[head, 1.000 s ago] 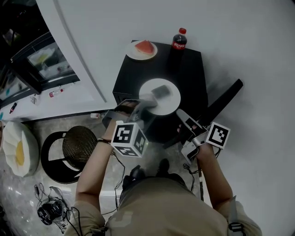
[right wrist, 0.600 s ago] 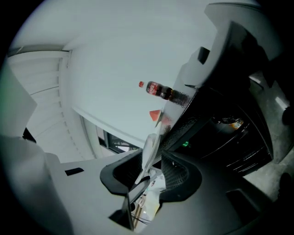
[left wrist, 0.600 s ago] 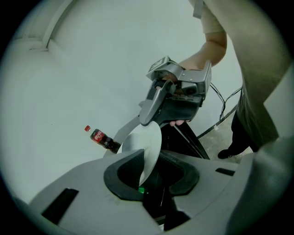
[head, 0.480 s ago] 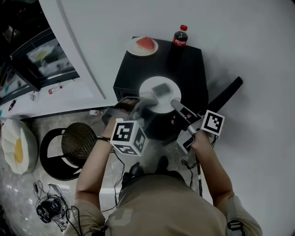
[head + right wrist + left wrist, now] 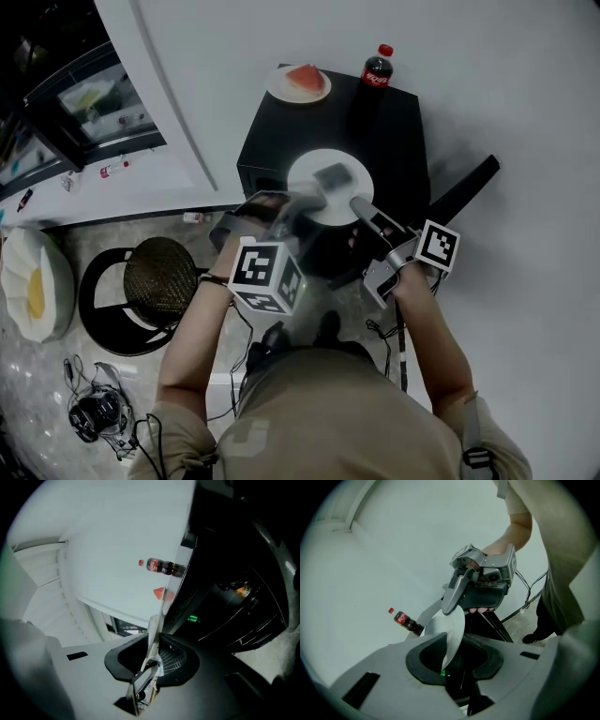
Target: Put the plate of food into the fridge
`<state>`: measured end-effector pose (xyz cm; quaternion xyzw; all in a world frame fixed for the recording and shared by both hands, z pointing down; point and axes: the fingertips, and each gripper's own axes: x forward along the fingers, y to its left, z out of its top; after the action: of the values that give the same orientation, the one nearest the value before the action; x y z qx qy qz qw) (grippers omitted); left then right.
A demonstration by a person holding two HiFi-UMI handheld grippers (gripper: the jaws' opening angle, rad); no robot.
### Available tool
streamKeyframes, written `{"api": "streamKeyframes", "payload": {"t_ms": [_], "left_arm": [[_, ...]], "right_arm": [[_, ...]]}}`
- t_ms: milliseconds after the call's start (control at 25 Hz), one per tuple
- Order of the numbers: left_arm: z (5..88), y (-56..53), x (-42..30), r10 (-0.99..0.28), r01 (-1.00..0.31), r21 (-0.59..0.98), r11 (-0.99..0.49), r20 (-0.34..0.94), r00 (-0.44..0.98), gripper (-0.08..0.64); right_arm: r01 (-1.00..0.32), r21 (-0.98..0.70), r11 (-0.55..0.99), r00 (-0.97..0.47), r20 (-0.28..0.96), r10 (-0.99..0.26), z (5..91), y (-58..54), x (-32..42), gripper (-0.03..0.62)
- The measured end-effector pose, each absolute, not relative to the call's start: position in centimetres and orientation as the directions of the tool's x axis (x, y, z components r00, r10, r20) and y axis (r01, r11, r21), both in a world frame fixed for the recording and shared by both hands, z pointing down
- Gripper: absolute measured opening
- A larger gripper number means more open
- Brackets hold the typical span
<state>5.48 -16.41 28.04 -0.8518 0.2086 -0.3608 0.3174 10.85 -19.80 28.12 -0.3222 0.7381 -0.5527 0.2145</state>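
In the head view the white plate [image 5: 337, 204] of food hangs above the black cabinet [image 5: 394, 122], left tool [image 5: 298, 201] on its left rim, right tool [image 5: 360, 206] on its right. The left gripper view shows narrow jaws pinching the plate's edge. The right gripper view shows that tool's jaws likewise clamped on the rim.

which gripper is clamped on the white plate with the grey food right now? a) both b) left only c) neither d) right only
a: the white plate has its rim pinched in the jaws of the left gripper on one side and the right gripper on the other.
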Motion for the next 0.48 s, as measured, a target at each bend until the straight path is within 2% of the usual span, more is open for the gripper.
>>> {"api": "streamKeyframes", "payload": {"t_ms": [480], "left_arm": [[28.27, -15.81, 5.28, -0.601, -0.139, -0.698, -0.702, 0.476, 0.642, 0.087]], "right_arm": [[-0.173, -0.974, 0.143, -0.68, 0.013, -0.733, 28.66, -19.11, 10.75, 0.063]]}}
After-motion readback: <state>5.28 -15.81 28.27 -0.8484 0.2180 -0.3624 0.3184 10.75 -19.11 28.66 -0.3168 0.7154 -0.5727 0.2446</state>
